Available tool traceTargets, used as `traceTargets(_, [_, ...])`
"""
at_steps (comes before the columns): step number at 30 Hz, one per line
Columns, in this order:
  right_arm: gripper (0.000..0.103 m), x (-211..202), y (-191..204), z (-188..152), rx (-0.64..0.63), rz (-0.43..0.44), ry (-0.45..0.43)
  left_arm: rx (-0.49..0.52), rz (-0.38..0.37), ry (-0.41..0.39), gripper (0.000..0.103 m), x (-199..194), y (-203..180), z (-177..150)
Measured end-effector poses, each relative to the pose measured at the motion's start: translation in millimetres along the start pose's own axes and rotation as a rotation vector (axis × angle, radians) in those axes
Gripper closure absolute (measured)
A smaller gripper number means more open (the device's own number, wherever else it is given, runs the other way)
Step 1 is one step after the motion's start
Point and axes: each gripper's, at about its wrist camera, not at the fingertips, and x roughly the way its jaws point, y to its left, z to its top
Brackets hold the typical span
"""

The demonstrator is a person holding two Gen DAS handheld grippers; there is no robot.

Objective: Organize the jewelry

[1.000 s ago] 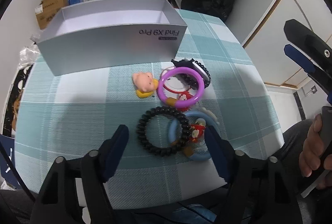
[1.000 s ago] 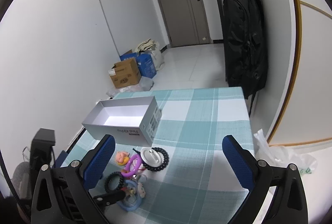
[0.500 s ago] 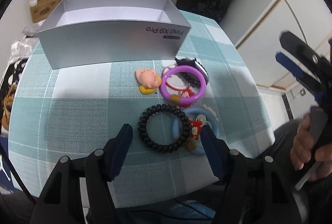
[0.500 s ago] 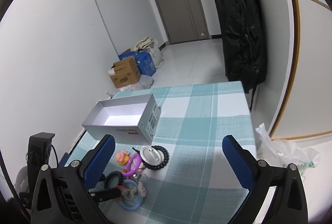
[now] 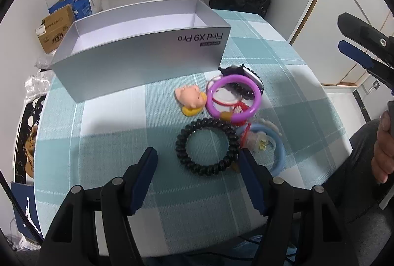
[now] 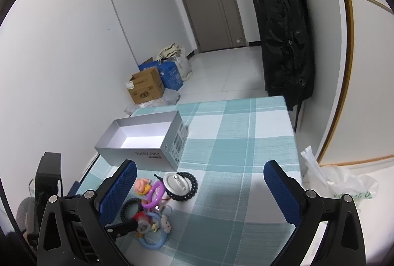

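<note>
A black coil bracelet [image 5: 181, 150] lies on the plaid tablecloth [image 5: 110, 130]. My left gripper [image 5: 197, 160] hovers over its near side, open; the right fingertip overlaps the coil's right edge, the left one stands apart. Just beyond lie a blue ring with charms [image 5: 278, 150], a purple ring [image 5: 256, 98], a pink pig charm [image 5: 189, 96] and a black beaded bracelet with a white disc [image 5: 248, 74]. An open grey box [image 5: 138, 64] stands behind them. My right gripper [image 6: 200, 167] hangs open and empty above the table, the same pile [image 6: 154, 192] at its lower left.
The table's right edge [image 6: 293, 142] drops off toward a white plastic bag [image 6: 339, 182] on the floor. Cardboard boxes [image 6: 145, 86] sit on the floor beyond the grey box [image 6: 138, 155]. A black bag [image 6: 285, 44] hangs by the door. A hand [image 5: 384, 142] shows at the right.
The left wrist view has rolled a little, and the left jaws stand slightly narrower around the black coil bracelet. The right gripper has stayed put.
</note>
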Motion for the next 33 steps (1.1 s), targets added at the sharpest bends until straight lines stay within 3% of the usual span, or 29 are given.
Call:
traceTargets(8, [0.000, 0, -2, 0, 0.012, 0.001, 0.004, 0.062, -0.028, 0.011, 0.040, 8, -3, 10])
traceTargets(10, [0.000, -1, -1, 0, 0.009, 0.002, 0.006, 0.065, -0.026, 0.008, 0.045, 7, -2, 10])
traceTargets(12, [0.000, -2, 0, 0, -0.001, 0.001, 0.005, 0.052, -0.034, 0.007, 0.059, 5, 0, 9])
traceTargets(16, [0.000, 1, 1, -2, -0.002, 0.004, 0.023, 0.023, -0.051, 0.014, 0.066, 3, 3, 9])
traceTargets(22, [0.000, 5, 11, -8, -0.029, 0.056, 0.072, -0.058, -0.096, 0.027, 0.067, -1, 14, 8])
traceTargets(29, [0.001, 15, 40, -28, -0.120, 0.158, 0.186, -0.124, -0.111, -0.033, 0.067, -22, 27, 8])
traceTargets(33, [0.011, 28, 62, -43, -0.224, 0.176, 0.248, -0.155, -0.110, -0.088, 0.067, -38, 34, 9])
